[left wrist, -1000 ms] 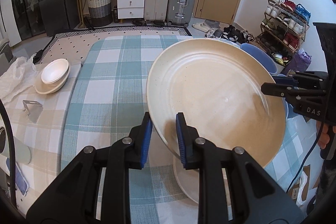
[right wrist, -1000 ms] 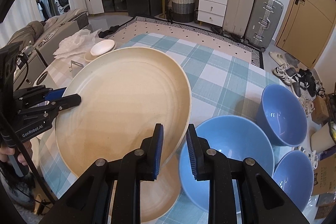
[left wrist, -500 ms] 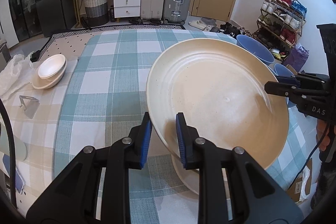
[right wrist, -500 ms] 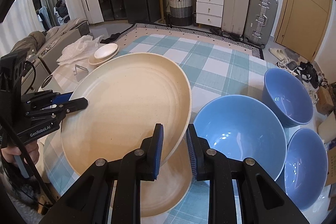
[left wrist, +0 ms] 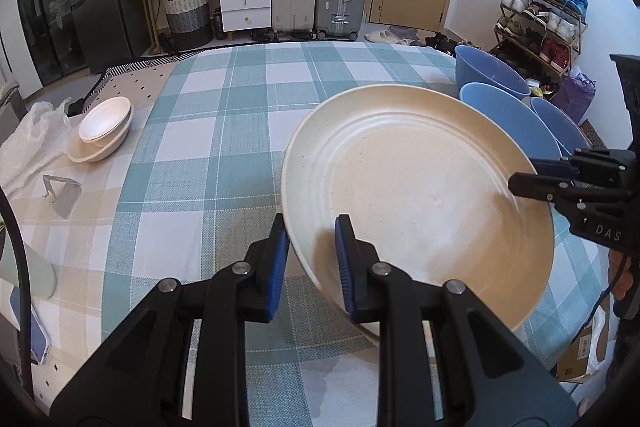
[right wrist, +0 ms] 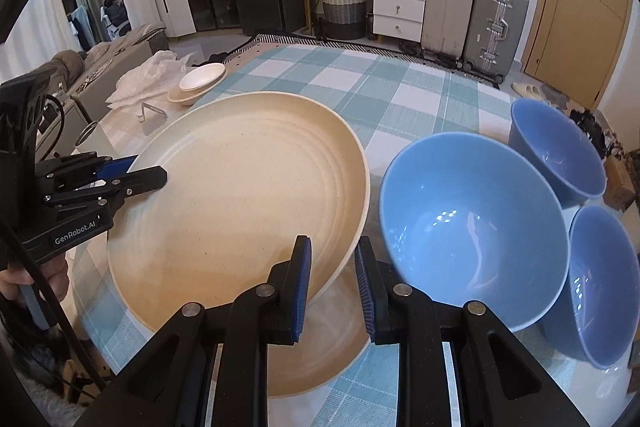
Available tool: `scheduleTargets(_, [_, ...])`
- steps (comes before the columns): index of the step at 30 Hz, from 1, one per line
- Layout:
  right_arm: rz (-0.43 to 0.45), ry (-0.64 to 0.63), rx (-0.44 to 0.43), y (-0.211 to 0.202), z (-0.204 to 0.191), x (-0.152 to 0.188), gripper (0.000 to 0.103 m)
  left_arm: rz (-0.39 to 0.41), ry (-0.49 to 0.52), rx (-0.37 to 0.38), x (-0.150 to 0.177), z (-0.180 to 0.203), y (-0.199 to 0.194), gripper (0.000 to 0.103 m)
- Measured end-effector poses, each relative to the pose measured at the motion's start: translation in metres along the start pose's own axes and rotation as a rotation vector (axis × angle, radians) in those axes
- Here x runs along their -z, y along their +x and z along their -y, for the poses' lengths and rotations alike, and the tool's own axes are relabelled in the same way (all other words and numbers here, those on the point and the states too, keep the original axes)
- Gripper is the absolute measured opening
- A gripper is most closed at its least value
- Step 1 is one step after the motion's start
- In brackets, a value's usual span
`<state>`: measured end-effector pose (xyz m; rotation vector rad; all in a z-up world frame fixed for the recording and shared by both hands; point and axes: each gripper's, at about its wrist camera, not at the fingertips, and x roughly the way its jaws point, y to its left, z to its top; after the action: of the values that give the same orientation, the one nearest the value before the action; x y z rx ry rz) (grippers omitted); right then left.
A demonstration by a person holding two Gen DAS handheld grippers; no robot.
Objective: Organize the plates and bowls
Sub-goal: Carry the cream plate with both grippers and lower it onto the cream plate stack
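Step in hand: the large cream round plate with ridged rings [left wrist: 420, 195] is carried between two tools above a second cream plate [right wrist: 320, 359] lying flat on the worktop; judged, it is to be stacked onto that one.
Left tool [left wrist: 311, 263]: jaws nearly closed, blue pads clamped on the near-left rim of the carried plate.
Right tool [right wrist: 330, 283]: jaws nearly closed too, pinching the opposite rim, next to the biggest blue bowl [right wrist: 472, 235].
Where the plate is: tilted in the air, overlapping the lower plate, whose edge shows just under it; whether they touch I cannot tell.
Doing it well: bring both rims level, centre the carried plate over the lower one, set it down softly, and only then loosen each grip. Keep its right edge off the big bowl.
Materials: both plates look matte and faintly speckled, with shallow raised rims. Three blue bowls, glossy and deep, sit right of the plates.
Other ware: small white bowls nested in a cream dish [left wrist: 102, 135], far left of the plates.
Worktop [left wrist: 224, 131]: teal and white checked woven cloth, likely grippy.
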<state>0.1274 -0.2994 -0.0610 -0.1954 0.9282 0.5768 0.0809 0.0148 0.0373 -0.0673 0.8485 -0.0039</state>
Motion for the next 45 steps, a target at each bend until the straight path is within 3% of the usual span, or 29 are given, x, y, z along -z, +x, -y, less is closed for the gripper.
scheduleTargets(18, [-0.019,0.070,-0.007,0.008,0.005,0.037,0.023,-0.036,0.078,0.000,0.022,0.013,0.029,0.019])
scheduleTargets(45, [-0.073,0.075,0.081,0.027,0.004,0.062,0.025,-0.100,0.150,-0.044,0.037,0.038,0.057,0.021])
